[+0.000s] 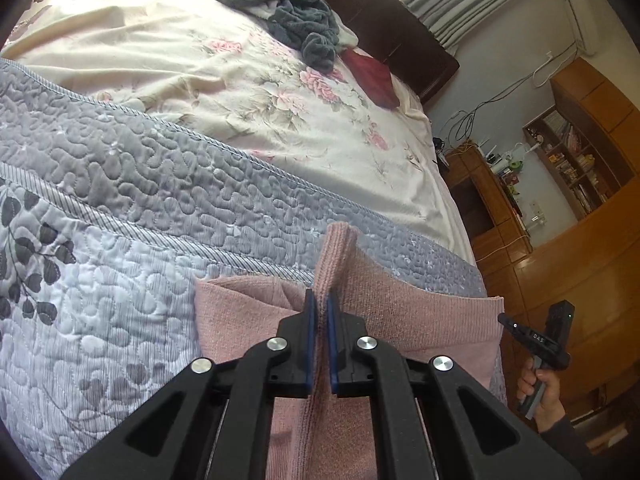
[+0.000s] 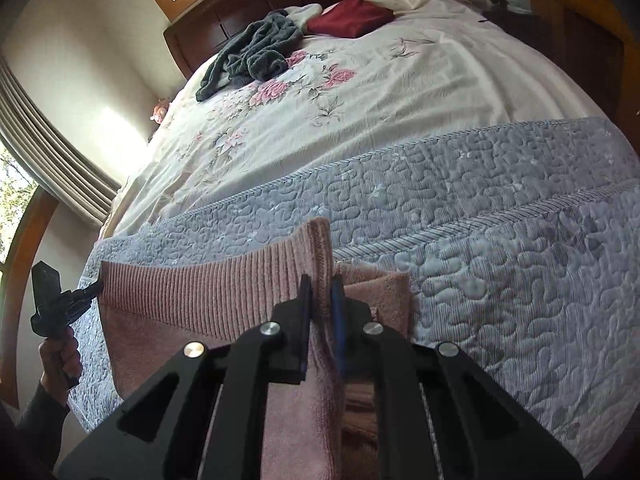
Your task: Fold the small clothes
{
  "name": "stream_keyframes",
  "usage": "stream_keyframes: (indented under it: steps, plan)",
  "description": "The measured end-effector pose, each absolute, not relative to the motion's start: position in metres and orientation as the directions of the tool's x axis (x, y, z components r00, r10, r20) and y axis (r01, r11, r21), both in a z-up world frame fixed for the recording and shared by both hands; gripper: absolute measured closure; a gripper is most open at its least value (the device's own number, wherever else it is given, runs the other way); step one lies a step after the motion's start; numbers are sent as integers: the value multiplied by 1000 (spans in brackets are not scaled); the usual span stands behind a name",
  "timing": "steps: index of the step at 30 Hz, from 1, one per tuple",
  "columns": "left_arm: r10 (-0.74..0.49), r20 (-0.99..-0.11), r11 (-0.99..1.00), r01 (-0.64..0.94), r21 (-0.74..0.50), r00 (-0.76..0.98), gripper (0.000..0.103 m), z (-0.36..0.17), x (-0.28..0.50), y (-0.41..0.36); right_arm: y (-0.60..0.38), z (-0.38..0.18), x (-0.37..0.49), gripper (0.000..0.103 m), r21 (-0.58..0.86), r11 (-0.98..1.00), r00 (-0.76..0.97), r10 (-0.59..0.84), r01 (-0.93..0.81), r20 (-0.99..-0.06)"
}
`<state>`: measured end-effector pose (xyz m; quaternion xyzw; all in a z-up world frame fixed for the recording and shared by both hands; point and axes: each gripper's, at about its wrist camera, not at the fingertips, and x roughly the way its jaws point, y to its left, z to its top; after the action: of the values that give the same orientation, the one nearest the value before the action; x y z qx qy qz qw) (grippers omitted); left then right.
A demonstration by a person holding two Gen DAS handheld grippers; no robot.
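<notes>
A pink knit garment (image 1: 400, 312) lies on the grey-blue quilt (image 1: 120, 184) at the bed's near edge. My left gripper (image 1: 321, 300) is shut on a pinched-up fold of it, which pokes up past the blue pads. In the right wrist view my right gripper (image 2: 321, 284) is likewise shut on the pink garment (image 2: 180, 292), at its ribbed hem. Each gripper shows in the other's view, held by a hand: the right gripper (image 1: 516, 326) at the garment's right corner, the left gripper (image 2: 86, 292) at the hem's left corner.
Near the dark wooden headboard (image 2: 240, 4), a crumpled grey garment (image 1: 296, 20) (image 2: 252, 56) and a folded dark red cloth (image 1: 370, 76) (image 2: 352, 16) lie on the floral sheet (image 1: 240, 80). Wooden cabinets and shelves (image 1: 560, 168) stand beyond the bed's side.
</notes>
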<state>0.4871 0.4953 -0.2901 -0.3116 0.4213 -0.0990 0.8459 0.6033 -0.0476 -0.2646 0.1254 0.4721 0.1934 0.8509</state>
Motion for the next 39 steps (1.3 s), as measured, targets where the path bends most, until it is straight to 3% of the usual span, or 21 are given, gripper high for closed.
stream_keyframes:
  steps: [10, 20, 22, 24, 26, 30, 33, 34, 35, 37, 39]
  plan:
    - [-412, -748, 785, -214, -581, 520, 98, -354, 565, 507, -28, -313, 670, 95, 307, 939, 433, 343, -153, -834]
    - [-398, -835, 786, -327, -524, 381, 97, -430, 585, 511, -32, -378, 693, 94, 284, 955, 370, 296, -87, -881]
    - [-393, -833, 782, -335, -526, 390, 93, -431, 581, 512, -30, -388, 694, 91, 280, 956, 351, 294, -91, -889]
    - [-355, -826, 787, -337, -517, 438, 89, -416, 573, 513, -32, -383, 691, 81, 298, 951, 362, 309, -87, -880]
    - [-326, -786, 801, -289, -525, 525, 89, -389, 560, 510, -38, -359, 682, 75, 338, 938, 449, 338, -84, -827]
    - [-496, -674, 750, -121, -650, 547, 89, -370, 556, 484, -28, -345, 665, 75, 490, 860, 422, 502, -146, -755]
    - [-516, -742, 754, -185, -630, 427, 90, -404, 570, 468, -23, -373, 667, 78, 502, 858, 329, 506, -105, -797]
    - [-486, -785, 771, -234, -592, 384, 99, -419, 573, 469, -27, -384, 668, 91, 502, 861, 320, 499, -79, -806]
    - [-472, -807, 776, -268, -572, 354, 101, -431, 573, 470, -32, -392, 669, 102, 497, 866, 315, 489, -60, -814]
    - [-476, -807, 771, -277, -574, 349, 101, -435, 572, 474, -40, -396, 669, 103, 507, 861, 317, 491, -35, -811]
    - [-482, -784, 762, -254, -596, 393, 99, -415, 566, 476, -39, -379, 660, 95, 526, 850, 333, 507, -37, -795]
